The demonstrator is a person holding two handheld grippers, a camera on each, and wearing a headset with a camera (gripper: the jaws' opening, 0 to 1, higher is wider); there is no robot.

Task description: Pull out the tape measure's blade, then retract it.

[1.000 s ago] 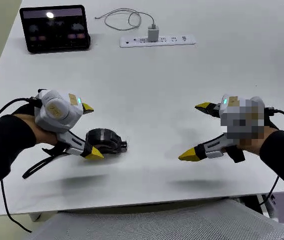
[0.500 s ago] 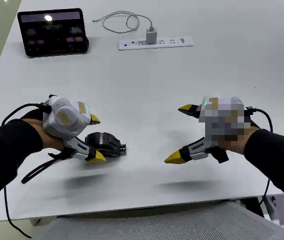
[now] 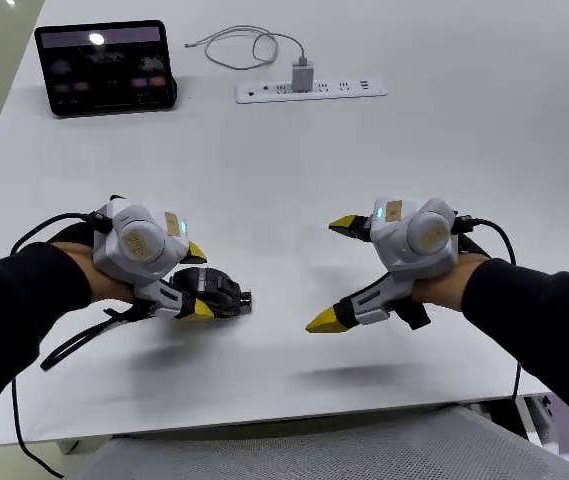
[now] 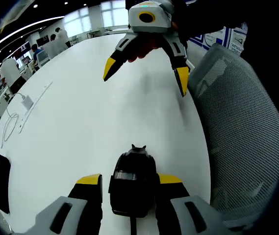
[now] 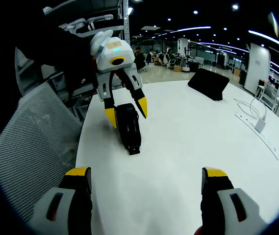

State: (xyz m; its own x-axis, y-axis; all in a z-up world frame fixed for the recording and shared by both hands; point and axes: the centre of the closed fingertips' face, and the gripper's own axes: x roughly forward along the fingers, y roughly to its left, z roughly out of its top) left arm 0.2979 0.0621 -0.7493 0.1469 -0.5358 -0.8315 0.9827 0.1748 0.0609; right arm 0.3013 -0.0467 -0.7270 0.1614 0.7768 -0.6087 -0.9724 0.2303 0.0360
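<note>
A black tape measure [image 3: 220, 291] lies on the white table [image 3: 284, 160], its blade tip pointing right with no blade drawn out. My left gripper [image 3: 197, 281] straddles it, a yellow-tipped jaw close on each side. In the left gripper view the tape measure [image 4: 133, 183] sits between the left gripper's [image 4: 129, 179] jaws with a thin gap showing. My right gripper [image 3: 334, 272] hovers open to its right, holding nothing. The right gripper view looks past the right gripper [image 5: 145, 172] at the tape measure [image 5: 128, 128] under the left gripper [image 5: 127, 112]. The right gripper [image 4: 146, 74] faces the left one.
A dark tablet [image 3: 104, 65] stands at the far left. A white power strip [image 3: 309, 90] with a plugged charger and a coiled cable [image 3: 249, 42] lies at the far middle. A grey mesh chair [image 3: 314, 450] sits below the table's near edge.
The left gripper's jaws have narrowed around the tape measure. The right gripper has moved left toward it, still open. The tape measure stays put.
</note>
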